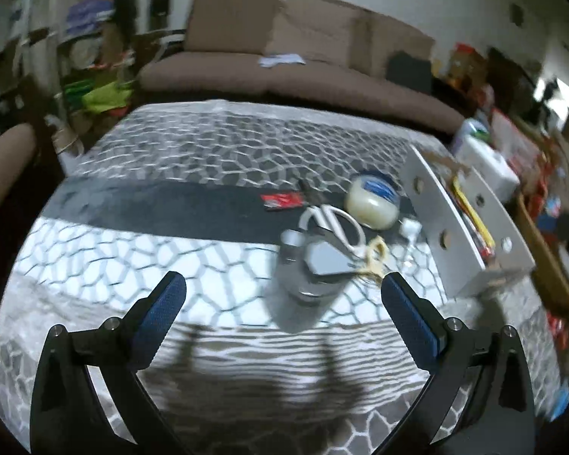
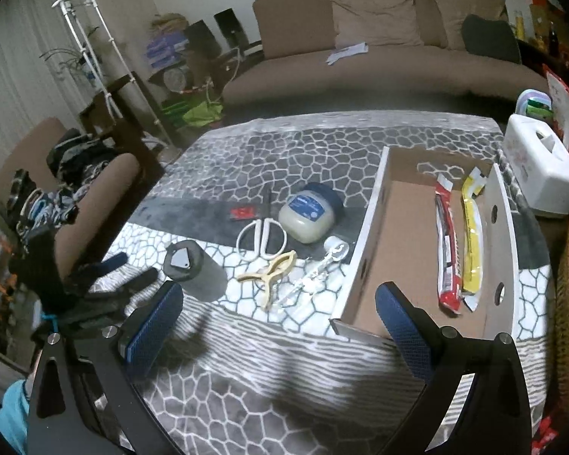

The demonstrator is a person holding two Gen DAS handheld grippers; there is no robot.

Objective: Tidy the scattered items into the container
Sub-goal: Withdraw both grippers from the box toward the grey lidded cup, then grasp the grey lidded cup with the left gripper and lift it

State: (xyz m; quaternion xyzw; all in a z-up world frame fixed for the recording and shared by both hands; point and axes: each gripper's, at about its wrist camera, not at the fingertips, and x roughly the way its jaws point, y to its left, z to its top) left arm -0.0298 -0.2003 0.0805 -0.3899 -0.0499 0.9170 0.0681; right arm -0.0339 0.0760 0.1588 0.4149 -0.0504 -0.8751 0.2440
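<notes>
While lying flat, white-handled scissors (image 2: 262,236) touch a beige clamp (image 2: 271,275).

The tablecloth (image 2: 284,159) shows a grey and white pebble pattern; left of the white-walled, brown-floored box (image 2: 398,250) lie white-handled scissors (image 2: 261,233), a cream clip (image 2: 271,275) and a blue-lidded jar (image 2: 311,210); inside it, red (image 2: 447,250) and yellow (image 2: 470,242) packets

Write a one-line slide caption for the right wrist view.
Open right gripper above patterned table; scissors, jar, clip await the box.
</notes>
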